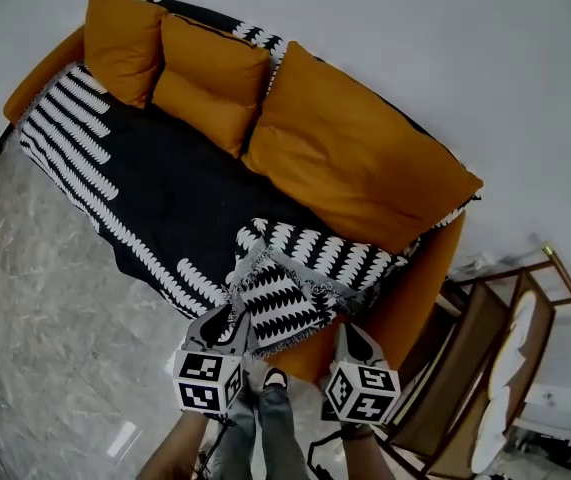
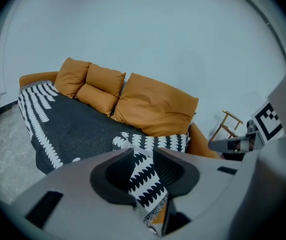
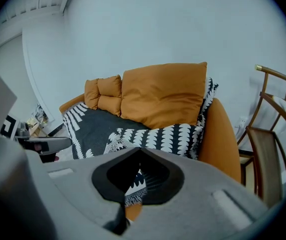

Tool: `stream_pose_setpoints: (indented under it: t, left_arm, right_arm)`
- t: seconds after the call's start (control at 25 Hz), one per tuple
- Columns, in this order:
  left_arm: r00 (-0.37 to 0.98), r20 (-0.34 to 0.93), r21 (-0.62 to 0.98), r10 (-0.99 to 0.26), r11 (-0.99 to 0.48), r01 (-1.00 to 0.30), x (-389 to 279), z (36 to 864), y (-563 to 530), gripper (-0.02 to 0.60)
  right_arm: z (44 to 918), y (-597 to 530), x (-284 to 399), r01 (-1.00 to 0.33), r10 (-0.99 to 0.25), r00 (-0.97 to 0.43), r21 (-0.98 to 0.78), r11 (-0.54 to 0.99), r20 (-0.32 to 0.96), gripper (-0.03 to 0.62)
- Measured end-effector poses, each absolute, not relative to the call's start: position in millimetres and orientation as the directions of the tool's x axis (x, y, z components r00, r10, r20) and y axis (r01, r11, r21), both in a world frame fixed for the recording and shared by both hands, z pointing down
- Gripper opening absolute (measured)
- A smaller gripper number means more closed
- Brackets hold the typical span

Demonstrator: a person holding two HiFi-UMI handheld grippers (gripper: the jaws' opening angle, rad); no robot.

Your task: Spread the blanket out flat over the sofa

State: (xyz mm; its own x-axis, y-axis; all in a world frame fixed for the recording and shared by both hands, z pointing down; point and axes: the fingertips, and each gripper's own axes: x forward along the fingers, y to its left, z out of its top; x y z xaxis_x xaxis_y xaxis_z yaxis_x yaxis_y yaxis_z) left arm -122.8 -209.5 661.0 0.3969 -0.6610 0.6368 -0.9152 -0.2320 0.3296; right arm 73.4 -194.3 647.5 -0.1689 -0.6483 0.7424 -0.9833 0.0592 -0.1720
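Observation:
A black blanket (image 1: pixel 170 183) with white leaf stripes covers most of the orange sofa's (image 1: pixel 417 286) seat. Its right end lies doubled back in a bunched fold (image 1: pixel 287 296) at the front right corner, with the fringe hanging over the edge. My left gripper (image 1: pixel 227 328) is at the fold's near left corner. In the left gripper view its jaws (image 2: pixel 144 153) stand apart, open, with the fringed fabric (image 2: pixel 145 181) showing in the gap. My right gripper (image 1: pixel 353 336) is at the fold's right side. Its tips (image 3: pixel 139 150) meet, shut, with blanket fabric (image 3: pixel 131 181) in the slit below them.
Three orange cushions (image 1: pixel 350 158) lean along the sofa's back. A wooden chair frame (image 1: pixel 495 363) stands close to the right of the sofa arm and shows in the right gripper view (image 3: pixel 269 134). The person's legs and shoe (image 1: pixel 270 398) are below the grippers on a grey marbled floor (image 1: pixel 55 338).

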Motion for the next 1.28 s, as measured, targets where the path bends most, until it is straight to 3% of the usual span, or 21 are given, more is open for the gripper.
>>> stream_pose_setpoints:
  t: [0.32,1.28]
  left_arm:
    - [0.448,0.648,0.334,-0.616,-0.298,-0.894,-119,670,-220,0.164]
    - [0.488,0.74,0.201,-0.463,-0.54,-0.817,-125,729,-283,0.195]
  right_arm:
    - [651,-191,79,-0.984,-0.641,-0.163,-0.173,0.048,0.75,0.005]
    - [686,-204,97,-0.984,-0.647,-0.111,-0.175,-0.035,0.754,0.005]
